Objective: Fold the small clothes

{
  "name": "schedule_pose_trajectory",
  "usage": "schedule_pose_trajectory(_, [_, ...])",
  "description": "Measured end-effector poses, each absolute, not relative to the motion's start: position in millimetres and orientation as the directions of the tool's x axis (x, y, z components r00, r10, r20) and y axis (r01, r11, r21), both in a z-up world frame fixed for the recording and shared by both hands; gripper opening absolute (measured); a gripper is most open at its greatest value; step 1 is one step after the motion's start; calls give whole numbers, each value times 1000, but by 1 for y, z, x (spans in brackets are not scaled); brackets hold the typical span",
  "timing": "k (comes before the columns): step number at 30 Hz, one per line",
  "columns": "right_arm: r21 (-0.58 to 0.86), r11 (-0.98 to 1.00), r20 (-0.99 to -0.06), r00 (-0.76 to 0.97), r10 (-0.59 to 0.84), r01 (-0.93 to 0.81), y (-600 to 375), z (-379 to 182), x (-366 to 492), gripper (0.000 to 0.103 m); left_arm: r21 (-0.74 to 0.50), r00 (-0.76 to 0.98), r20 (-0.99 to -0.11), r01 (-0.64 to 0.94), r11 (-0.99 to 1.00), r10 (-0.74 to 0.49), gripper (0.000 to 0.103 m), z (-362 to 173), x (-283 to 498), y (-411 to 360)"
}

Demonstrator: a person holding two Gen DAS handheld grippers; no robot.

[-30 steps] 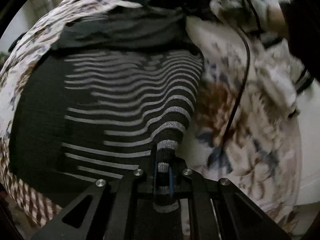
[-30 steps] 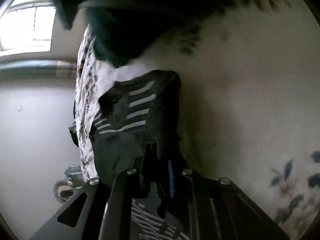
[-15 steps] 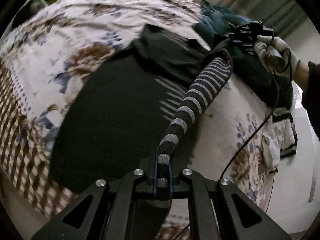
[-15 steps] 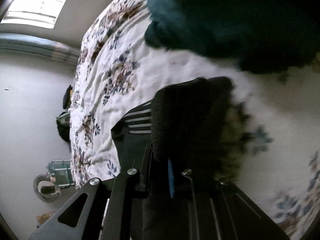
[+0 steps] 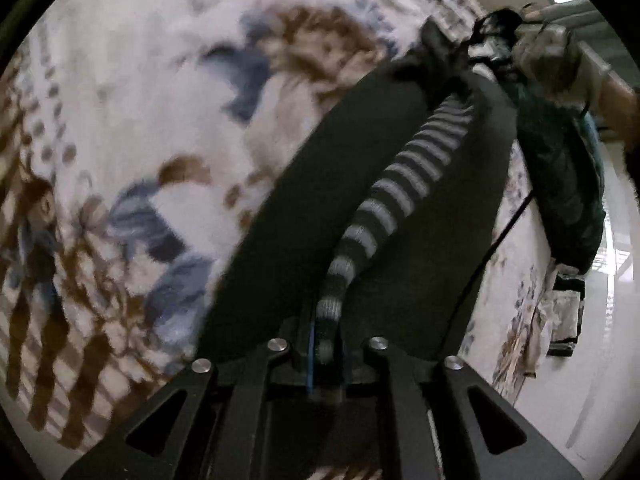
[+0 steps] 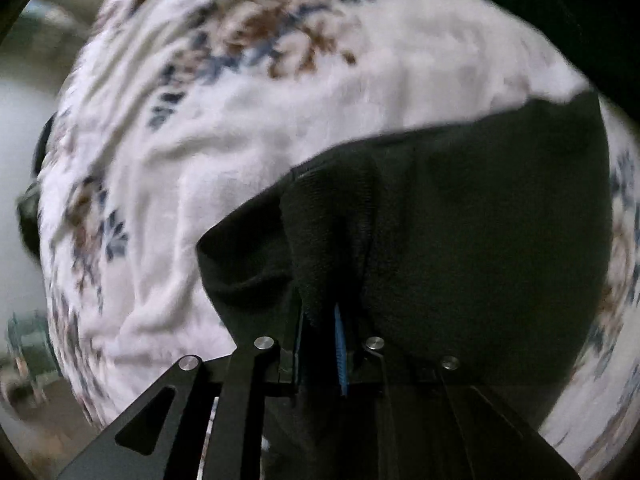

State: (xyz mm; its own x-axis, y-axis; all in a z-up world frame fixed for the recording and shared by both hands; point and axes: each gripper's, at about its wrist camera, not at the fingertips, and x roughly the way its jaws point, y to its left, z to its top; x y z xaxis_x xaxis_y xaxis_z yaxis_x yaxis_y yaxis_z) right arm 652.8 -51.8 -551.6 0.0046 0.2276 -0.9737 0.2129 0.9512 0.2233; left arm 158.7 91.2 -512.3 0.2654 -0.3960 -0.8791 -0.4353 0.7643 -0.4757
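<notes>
A black knit garment with grey stripes lies on a floral bedspread. My left gripper is shut on its striped edge, which stretches as a taut band toward my right gripper at the far upper right. In the right wrist view my right gripper is shut on a fold of the same black garment, whose plain black side spreads over the bedspread.
A dark teal garment lies on the bed at the right, also at the top right of the right wrist view. A black cable runs across the bed. A crumpled patterned cloth lies near the bed's right edge.
Both grippers have swung across the bed with the garment held between them. The striped side has turned under, and the plain black side now spreads over the bedspread.
</notes>
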Motion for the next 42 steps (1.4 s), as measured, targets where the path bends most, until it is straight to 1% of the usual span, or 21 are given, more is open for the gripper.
schedule_pose_trajectory(3, [315, 900, -942, -14, 335, 302, -44, -556, 654, 41, -469, 222, -883, -465, 751, -414, 19, -523, 144, 111])
schedule_pose_trajectory(6, [529, 780, -822, -25, 568, 335, -36, -558, 653, 43, -479, 197, -875, -493, 727, -443, 20, -524, 129, 133])
schedule_pose_trajectory(7, [600, 729, -765, -30, 644, 329, -33, -554, 649, 43, -459, 181, -885, -500, 735, -430, 26, -521, 127, 140])
schedule_pose_trajectory(10, [629, 739, -759, -17, 651, 239, -39, -527, 624, 45, -438, 176, -897, -482, 759, -406, 27, -506, 132, 153])
schedule_pose_trajectory(11, [619, 759, -773, -15, 635, 202, -43, -519, 612, 48, -438, 182, -898, -468, 767, -401, 29, -502, 136, 152])
schedule_pose_trajectory(12, [596, 787, -797, -3, 604, 160, -50, -510, 595, 58, -446, 194, -895, -436, 782, -402, 32, -496, 144, 150])
schedule_pose_trajectory(13, [563, 815, -823, 7, 568, 137, -58, -506, 577, 63, -447, 200, -895, -406, 797, -400, 40, -492, 151, 146])
schedule_pose_trajectory(14, [535, 836, -843, 9, 538, 125, -64, -504, 565, 63, -442, 203, -897, -367, 819, -393, 45, -489, 158, 144])
schedule_pose_trajectory(16, [495, 860, -867, 2, 499, 126, -79, -507, 541, 63, -444, 199, -894, -272, 854, -402, 45, -483, 173, 122])
schedule_pose_trajectory(19, [519, 837, -849, -10, 529, 173, -101, -520, 521, 63, -444, 166, -894, -194, 875, -416, 45, -484, 181, 97])
schedule_pose_trajectory(23, [540, 815, -824, -64, 562, 212, -78, -546, 514, 59, -437, 137, -899, -204, 876, -416, 45, -497, 177, 78])
schedule_pose_trajectory(26, [628, 740, -720, -181, 670, 240, -22, -572, 512, 59, -399, 108, -917, -226, 889, -384, 45, -506, 171, 73])
schedule_pose_trajectory(28, [713, 642, -608, -207, 766, 282, -2, -578, 513, 59, -373, 99, -928, -223, 901, -359, 45, -507, 168, 75])
schedule_pose_trajectory(29, [727, 624, -594, -195, 781, 286, -1, -573, 515, 59, -367, 97, -930, -221, 904, -354, 45, -508, 167, 75])
schedule_pose_trajectory(32, [702, 686, -681, -100, 725, 189, -25, -541, 532, 59, -353, 84, -936, -200, 914, -343, 45, -513, 169, 75])
schedule_pose_trajectory(35, [541, 834, -840, 22, 542, 107, -64, -515, 560, 59, -329, 64, -944, -178, 927, -323, 45, -518, 174, 68])
schedule_pose_trajectory(38, [417, 903, -909, 70, 412, 104, -84, -512, 592, 59, -318, 94, -947, -168, 933, -306, 41, -514, 176, 65])
schedule_pose_trajectory(39, [384, 918, -922, 78, 378, 96, -86, -514, 604, 59, -306, 106, -951, -156, 939, -292, 35, -512, 176, 64])
schedule_pose_trajectory(40, [338, 937, -940, 68, 333, 86, -84, -519, 616, 59, -283, 112, -957, -144, 948, -268, 16, -511, 177, 62])
schedule_pose_trajectory(41, [316, 945, -948, 63, 312, 85, -84, -525, 626, 59, -258, 119, -963, -133, 957, -243, 5, -511, 179, 63])
schedule_pose_trajectory(42, [306, 949, -952, 52, 302, 80, -81, -534, 635, 59, -257, 127, -962, -137, 957, -241, 5, -511, 179, 64])
